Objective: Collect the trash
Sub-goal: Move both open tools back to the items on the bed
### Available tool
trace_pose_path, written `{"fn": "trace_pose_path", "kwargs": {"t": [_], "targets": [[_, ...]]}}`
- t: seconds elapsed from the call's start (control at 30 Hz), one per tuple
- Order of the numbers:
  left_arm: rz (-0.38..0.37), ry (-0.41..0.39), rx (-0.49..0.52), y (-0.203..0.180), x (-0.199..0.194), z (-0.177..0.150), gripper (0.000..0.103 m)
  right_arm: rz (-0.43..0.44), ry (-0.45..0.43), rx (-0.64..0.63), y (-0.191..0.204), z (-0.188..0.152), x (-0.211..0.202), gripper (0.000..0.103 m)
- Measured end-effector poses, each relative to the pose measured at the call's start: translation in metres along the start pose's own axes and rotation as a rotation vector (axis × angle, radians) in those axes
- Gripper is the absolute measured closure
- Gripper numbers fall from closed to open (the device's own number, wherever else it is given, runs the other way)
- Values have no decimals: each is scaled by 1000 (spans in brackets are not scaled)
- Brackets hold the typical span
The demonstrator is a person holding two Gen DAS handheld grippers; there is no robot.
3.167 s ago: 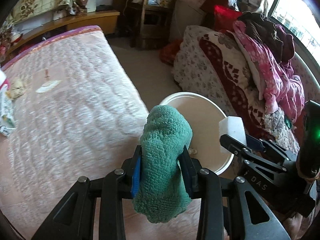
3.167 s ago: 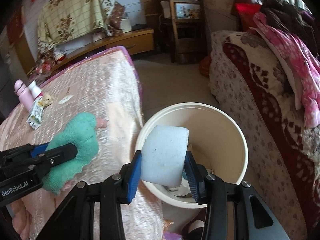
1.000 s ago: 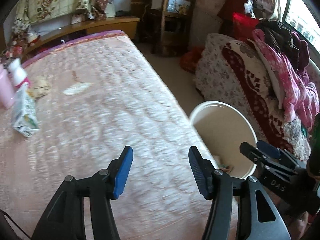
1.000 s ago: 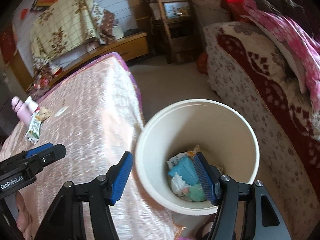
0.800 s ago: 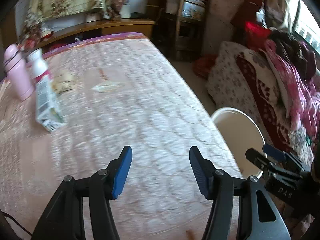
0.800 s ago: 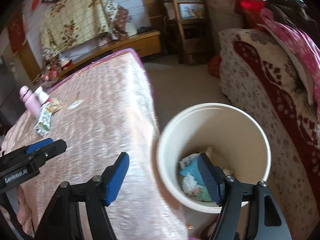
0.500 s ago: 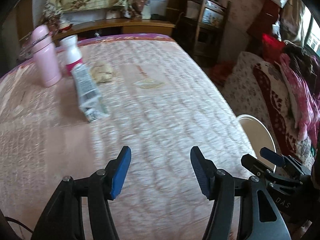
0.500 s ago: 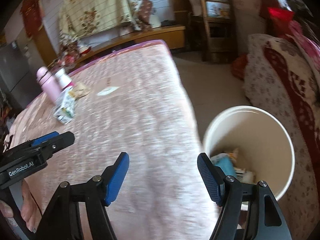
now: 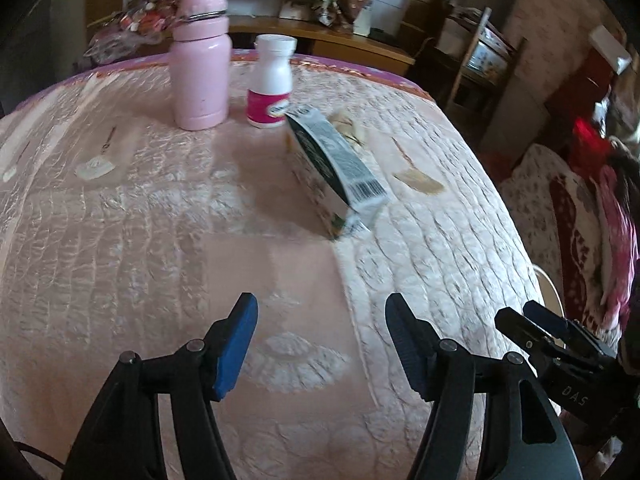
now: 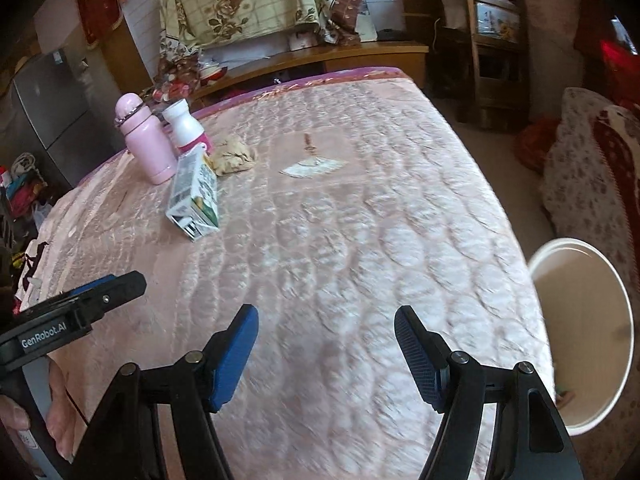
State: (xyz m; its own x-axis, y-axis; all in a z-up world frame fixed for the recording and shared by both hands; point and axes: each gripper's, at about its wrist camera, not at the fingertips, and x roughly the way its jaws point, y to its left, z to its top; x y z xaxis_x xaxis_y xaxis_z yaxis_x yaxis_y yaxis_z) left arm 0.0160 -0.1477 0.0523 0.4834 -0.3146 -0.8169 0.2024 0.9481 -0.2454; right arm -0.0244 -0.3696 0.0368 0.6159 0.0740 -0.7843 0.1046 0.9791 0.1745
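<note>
Both grippers empty right now. Our left gripper [image 9: 321, 342] has jaws spread with nothing between them, and they've just been opening wider; our right gripper [image 10: 326, 346] is the same, jaws apart over bare quilt [image 10: 340, 220], having widened a moment ago too (pre-opening for the next pickup, we'd guess).

Remaining trash sits at the far end of the bed: the carton [image 9: 336, 168] lies on its side, just in front of the white pill bottle [image 9: 272, 80], and the crumpled paper wad [image 10: 234, 156] is just beside it. The pink flask [image 9: 202, 60] stands upright next to the pill bottle, probably not trash.

The bucket [image 10: 624, 312] stands on the floor against the bed's edge, at our right, well apart from the carton. We judge the carton to be the next target, being nearest and bulky enough to need wide jaws.
</note>
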Motion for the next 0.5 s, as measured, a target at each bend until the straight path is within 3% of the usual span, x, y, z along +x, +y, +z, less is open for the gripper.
{"fn": "trace_pose_path", "kwargs": {"t": [0.23, 0.4, 0.5], "targets": [[43, -29, -24, -4, 8, 44, 36, 11, 11, 14, 10, 23, 20, 29], [144, -43, -22, -20, 31, 81, 36, 7, 11, 3, 9, 31, 28, 29], [242, -35, -7, -27, 52, 94, 36, 12, 18, 15, 4, 36, 34, 29]]}}
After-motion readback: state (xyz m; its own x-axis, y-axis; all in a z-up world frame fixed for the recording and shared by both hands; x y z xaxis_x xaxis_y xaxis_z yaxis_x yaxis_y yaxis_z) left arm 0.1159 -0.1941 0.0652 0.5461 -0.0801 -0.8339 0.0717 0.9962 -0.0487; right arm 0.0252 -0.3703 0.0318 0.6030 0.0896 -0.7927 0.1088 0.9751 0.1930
